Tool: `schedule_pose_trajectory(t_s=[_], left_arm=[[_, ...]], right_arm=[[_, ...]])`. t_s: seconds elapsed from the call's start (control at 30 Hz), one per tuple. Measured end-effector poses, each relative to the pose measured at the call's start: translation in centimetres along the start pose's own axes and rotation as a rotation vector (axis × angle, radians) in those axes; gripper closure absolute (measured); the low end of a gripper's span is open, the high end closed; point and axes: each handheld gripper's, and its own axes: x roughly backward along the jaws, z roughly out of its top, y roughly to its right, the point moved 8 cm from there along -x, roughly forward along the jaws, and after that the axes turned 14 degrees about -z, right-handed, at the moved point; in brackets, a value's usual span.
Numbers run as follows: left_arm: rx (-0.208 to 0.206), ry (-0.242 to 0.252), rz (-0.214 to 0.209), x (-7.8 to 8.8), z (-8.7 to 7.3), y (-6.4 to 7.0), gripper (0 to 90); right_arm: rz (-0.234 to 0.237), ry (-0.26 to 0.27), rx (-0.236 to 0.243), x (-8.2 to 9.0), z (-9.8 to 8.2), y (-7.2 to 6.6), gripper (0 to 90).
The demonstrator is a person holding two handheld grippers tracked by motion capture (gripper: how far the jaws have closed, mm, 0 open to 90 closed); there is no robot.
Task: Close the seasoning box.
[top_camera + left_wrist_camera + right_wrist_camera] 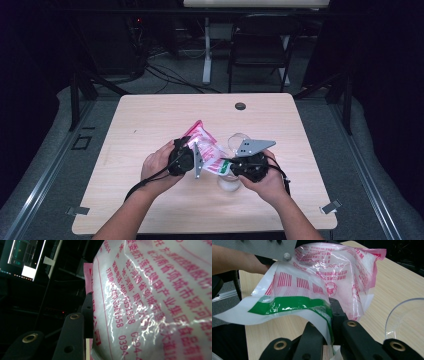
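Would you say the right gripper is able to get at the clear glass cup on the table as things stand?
Probably not yet: the right gripper is shut on the bag, so it would need to let go first. The clear cup sits just beside it, with nothing between.

Dark lab, cables (165, 75), folding chair (260, 42)

A crinkled pink-and-white printed plastic bag (206, 150) is held above the table, its green-striped corner pinched.
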Motion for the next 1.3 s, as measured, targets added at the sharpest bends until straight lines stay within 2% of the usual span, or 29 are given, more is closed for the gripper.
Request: schedule_pose_trajectory(t_s=[0.83, 1.3], left_arm=[[-0.101, -0.04, 0.018, 0.3, 0.9, -0.6, 61.5], [-0.137, -0.053, 0.035, 0.3, 1.5, -0.8, 61.5]], right_arm=[[-0.008, -0.013, -0.005, 0.2, -0.4, 0.4, 90.0], [-0.014, -0.015, -0.01, 0.3, -0.7, 0.7, 90.0]])
